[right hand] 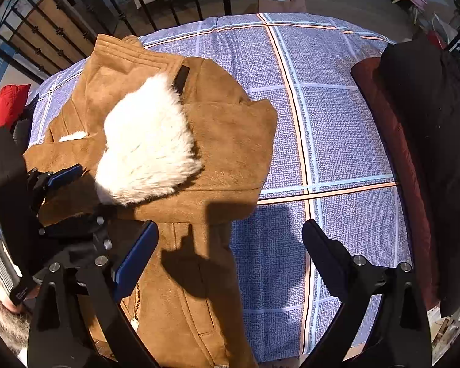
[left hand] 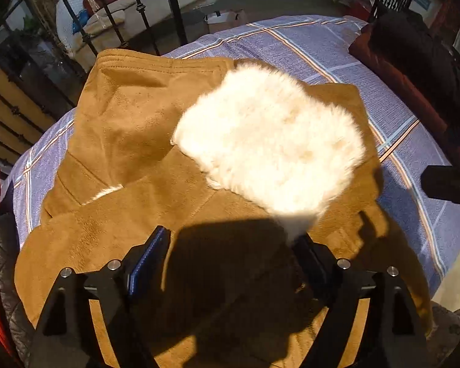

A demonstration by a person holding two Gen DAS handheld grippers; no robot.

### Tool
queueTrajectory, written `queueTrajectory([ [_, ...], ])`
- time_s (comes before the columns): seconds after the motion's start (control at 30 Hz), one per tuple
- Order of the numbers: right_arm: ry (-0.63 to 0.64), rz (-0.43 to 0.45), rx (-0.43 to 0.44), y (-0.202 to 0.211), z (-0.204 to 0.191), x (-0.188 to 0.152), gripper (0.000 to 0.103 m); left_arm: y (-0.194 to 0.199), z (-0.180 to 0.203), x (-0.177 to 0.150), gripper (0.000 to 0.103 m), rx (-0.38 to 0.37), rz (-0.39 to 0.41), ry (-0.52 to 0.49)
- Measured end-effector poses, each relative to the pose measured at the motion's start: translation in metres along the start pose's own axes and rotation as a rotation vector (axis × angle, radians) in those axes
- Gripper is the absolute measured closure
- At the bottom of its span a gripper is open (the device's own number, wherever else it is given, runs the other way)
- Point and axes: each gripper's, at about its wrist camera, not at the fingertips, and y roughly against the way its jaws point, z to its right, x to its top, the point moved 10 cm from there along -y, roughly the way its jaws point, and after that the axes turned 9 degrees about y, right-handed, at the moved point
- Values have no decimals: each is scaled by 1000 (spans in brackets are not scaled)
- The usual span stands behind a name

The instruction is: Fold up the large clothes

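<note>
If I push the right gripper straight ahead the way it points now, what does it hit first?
Most likely the checked bedspread: the right gripper, jaws open, points at bare cover just right of the tan jacket. The jacket's edge lies close to its left finger, so depth is uncertain.

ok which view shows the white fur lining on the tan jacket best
The right wrist view: the white fluffy fur lining sits whole and sharply textured on the tan suede jacket. In the left wrist view it looks larger but sun-bleached, its near end shadowed.
</note>
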Motion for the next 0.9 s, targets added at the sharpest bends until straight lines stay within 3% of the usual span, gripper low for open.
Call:
queueTrajectory([
  [0.17, 17, 1, 5, -2, -6, 5, 10, 24, -2, -10, 17, -43, 14, 50],
  [0.33, 47, 14, 21, -2, -21, 16, 10, 53, -30, -28, 17, -60, 29, 158],
  [0.47, 80, 37, 66, 0, -43, 32, 10, 80, -75, -38, 17, -10, 82, 284],
  [0.57, 98, 71, 173, 5, -70, 49, 10, 95, -123, -46, 18, 56, 129, 431],
  [0.63, 134, 85, 213, 4, -91, 61, 10, 97, -156, -53, 22, 90, 141, 527],
  [0.7, 189, 74, 219, -2, -111, 70, 10, 88, -182, -59, 41, 112, 106, 597],
  [0.8, 299, 47, 185, -19, -142, 81, 10, 79, -198, -58, 47, 106, 98, 638],
  [0.9, 402, -12, 9, -49, -142, 81, 10, 62, -201, -51, 45, 183, 82, 569],
])
